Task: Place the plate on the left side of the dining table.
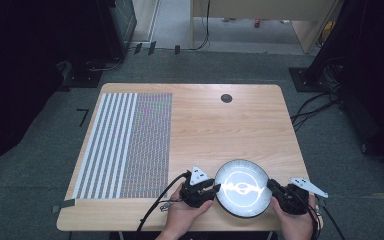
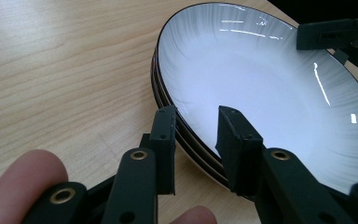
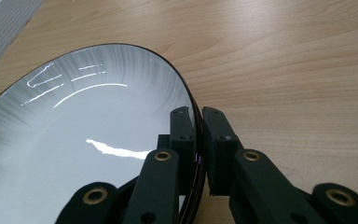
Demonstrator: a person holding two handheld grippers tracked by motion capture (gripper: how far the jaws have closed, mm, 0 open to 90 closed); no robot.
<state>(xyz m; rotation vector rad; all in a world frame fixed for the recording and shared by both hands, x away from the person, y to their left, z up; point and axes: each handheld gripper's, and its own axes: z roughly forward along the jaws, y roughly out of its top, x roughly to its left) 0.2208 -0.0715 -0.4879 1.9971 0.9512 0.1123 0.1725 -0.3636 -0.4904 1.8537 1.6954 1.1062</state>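
Two grippers: we find both at the plate stack (image 1: 243,188) on the desk (image 1: 220,125).
Left gripper (image 2: 196,123): jaws astride the near rim, gap visible, not yet clamped.
Right gripper (image 3: 199,122): jaws clamped on the top plate's rim.

The plates (image 1: 243,188) are glossy white with grey brushed streaks toward a thin black rim, the table (image 1: 220,125) is pale wood grain, the mat (image 1: 125,145) carries white-and-grey stripes beside a fine multicoloured weave, and both grippers, left (image 1: 215,187) and right (image 1: 271,185), are black.

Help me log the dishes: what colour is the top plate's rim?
Black, edging the top plate, whose white well has grey streaks; the right gripper view shows it best.
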